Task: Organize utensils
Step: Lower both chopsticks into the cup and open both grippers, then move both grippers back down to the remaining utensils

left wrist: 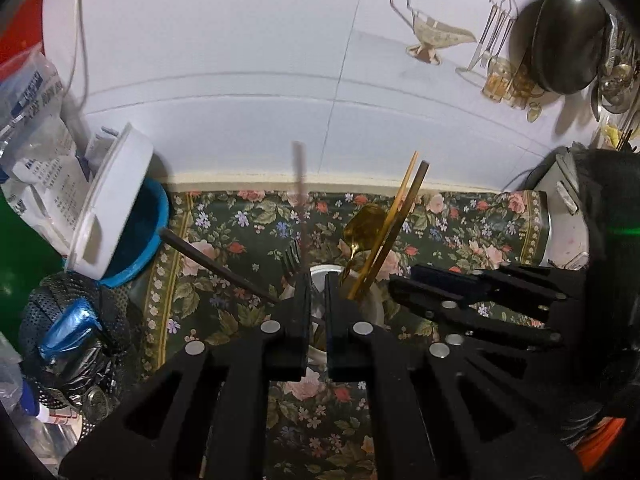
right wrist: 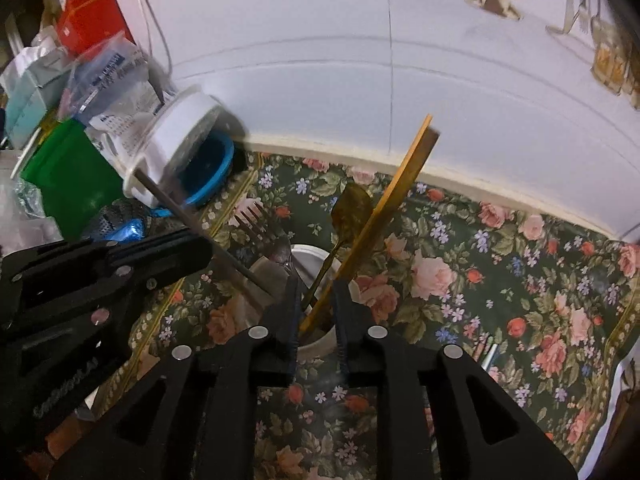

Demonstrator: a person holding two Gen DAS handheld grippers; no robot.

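Clutter far left: white tub (left wrist: 116, 200) tipped against blue bowl (left wrist: 140, 236). Next over, leaning chopstick (left wrist: 216, 266), dark, slants up-left out of the white cup (left wrist: 374, 306). Left gripper (left wrist: 318, 300) is just above the cup's left rim with its jaws pressed together. A blurred stick (left wrist: 300, 200), thin and dark, rises from the gap and looks pinched. Fork (left wrist: 292, 258) stands tines-up just behind that gripper. Cup is mid-table on the floral tablecloth (right wrist: 480, 280) and holds a gold spoon (left wrist: 364, 224) and wooden chopsticks (left wrist: 400, 208) leaning right. Right gripper (right wrist: 316, 300) is over the cup's near rim, jaws slightly spread. Spoon handle and wooden chopsticks run through the gap, pads not pressing either.
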